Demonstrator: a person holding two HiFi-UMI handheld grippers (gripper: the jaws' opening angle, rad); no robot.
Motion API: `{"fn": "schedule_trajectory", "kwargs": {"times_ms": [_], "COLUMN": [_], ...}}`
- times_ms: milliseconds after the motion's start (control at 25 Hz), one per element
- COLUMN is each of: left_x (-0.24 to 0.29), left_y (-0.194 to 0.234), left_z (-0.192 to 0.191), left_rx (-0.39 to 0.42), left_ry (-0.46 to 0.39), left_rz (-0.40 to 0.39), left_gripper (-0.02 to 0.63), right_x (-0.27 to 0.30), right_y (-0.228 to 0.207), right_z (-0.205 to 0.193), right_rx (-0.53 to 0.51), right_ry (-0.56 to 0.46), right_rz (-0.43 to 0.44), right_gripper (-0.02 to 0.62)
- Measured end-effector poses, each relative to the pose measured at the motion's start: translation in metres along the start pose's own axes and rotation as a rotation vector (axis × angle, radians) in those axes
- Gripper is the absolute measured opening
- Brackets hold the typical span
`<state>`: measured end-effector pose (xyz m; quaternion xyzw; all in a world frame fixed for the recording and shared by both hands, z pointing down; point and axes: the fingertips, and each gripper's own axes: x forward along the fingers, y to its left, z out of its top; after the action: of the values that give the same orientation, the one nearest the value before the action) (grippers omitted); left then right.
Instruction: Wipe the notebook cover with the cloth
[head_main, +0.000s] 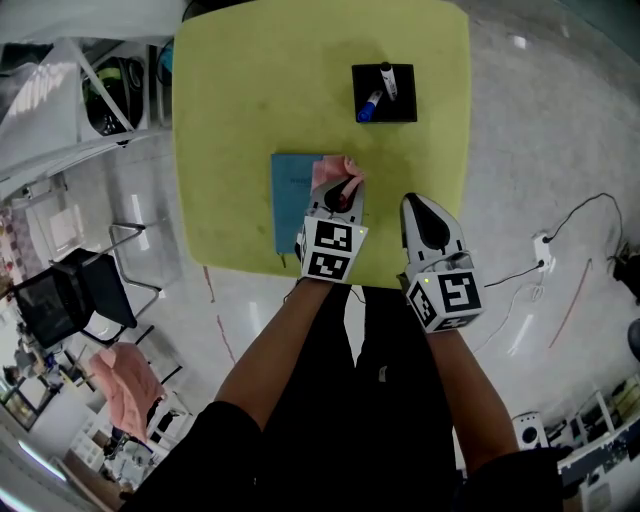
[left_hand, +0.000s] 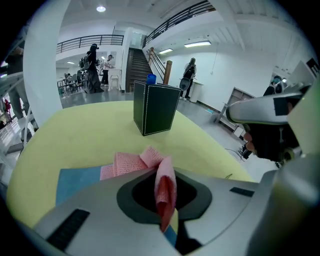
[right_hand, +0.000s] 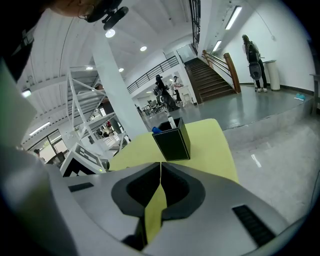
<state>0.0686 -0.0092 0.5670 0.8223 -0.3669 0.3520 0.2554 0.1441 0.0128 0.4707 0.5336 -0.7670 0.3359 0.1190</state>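
Yellow table (head_main: 240, 100) holds the notebook (head_main: 290, 212) at centre; left gripper (head_main: 343, 190) pinches the cloth (head_main: 328, 168) onto it for wiping; right gripper (head_main: 416, 206) closed, empty.

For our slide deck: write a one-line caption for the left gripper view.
Left gripper clamps a pink cloth resting on the blue notebook, yellow table and black pen holder beyond.

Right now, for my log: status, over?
Left gripper shut on pink cloth, atop blue notebook. Right gripper shut, empty. Black pen holder far off, nothing blocking.
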Motion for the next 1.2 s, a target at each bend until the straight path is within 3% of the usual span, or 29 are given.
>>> {"fn": "schedule_trajectory", "kwargs": {"times_ms": [280,480,640,880,1200], "left_x": [0.001,-0.015,-0.046,-0.099,-0.173], "left_y": [-0.007,-0.013,-0.001,0.023,0.070], "left_z": [0.003,0.013,0.031,0.052,0.055], "left_rx": [-0.022,-0.078,-0.089,-0.092,-0.141], "left_ry": [-0.012,-0.113,-0.236,-0.341,-0.409], "left_rz": [-0.022,-0.056,-0.035,-0.016,0.071], "left_gripper": [0.031,0.031,0.031,0.031,0.031], "right_x": [-0.004,-0.007,-0.010,-0.017,-0.022], "right_y": [-0.006,-0.002,0.004,0.009,0.057], "right_z": [-0.003,-0.005,-0.004,0.002,0.021], "right_rx": [0.010,0.004,-0.018,-0.032,-0.028], "right_ry": [-0.006,-0.004,-0.002,-0.009,-0.031], "right_rz": [-0.018,-0.014,-0.002,-0.023,-0.028], "right_gripper": [0.032,0.032,0.032,0.032,0.032]}}
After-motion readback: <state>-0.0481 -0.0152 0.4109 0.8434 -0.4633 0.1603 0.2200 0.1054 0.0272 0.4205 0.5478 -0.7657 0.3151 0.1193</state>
